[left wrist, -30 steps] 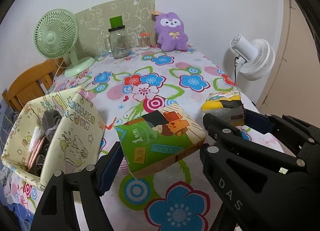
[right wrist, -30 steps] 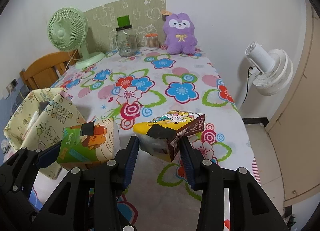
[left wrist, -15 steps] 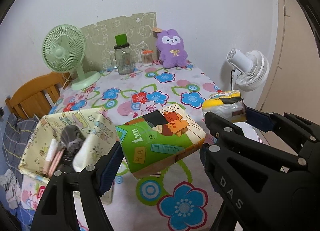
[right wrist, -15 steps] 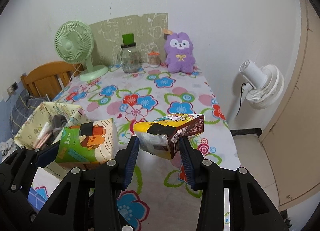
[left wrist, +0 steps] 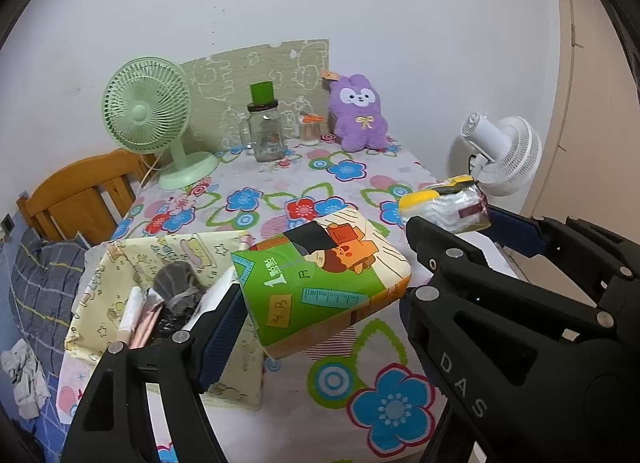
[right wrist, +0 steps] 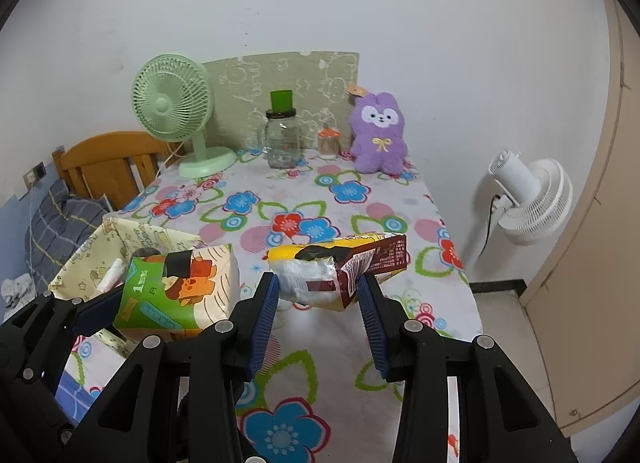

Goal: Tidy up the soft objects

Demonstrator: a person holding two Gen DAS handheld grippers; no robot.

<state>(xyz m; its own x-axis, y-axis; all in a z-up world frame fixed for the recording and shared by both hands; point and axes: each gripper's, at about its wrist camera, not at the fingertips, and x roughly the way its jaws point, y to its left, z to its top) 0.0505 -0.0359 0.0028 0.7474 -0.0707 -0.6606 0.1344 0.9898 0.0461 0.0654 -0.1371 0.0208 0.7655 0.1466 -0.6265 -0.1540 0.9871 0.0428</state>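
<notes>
My left gripper (left wrist: 320, 303) is shut on a green and orange tissue pack (left wrist: 324, 275) and holds it in the air above the table, just right of a pale yellow fabric bin (left wrist: 120, 267). The pack also shows in the right wrist view (right wrist: 180, 295). My right gripper (right wrist: 318, 299) is shut on a yellow and brown tissue pack (right wrist: 336, 271), held above the table to the right of the left one. It also shows in the left wrist view (left wrist: 444, 207). The bin (right wrist: 100, 247) holds a grey cloth (left wrist: 176, 287) and other small items.
A flowered tablecloth (right wrist: 312, 199) covers the table. At the back stand a green fan (right wrist: 172, 103), a glass jar (right wrist: 282, 135), a small jar (right wrist: 328, 141) and a purple plush rabbit (right wrist: 378, 135). A white fan (right wrist: 528, 199) stands off the right edge. A wooden chair (left wrist: 80, 195) is at left.
Both grippers have risen and drawn back from the table with their tissue packs still held. The bin now sits lower and further left, with more of its inside in view.
</notes>
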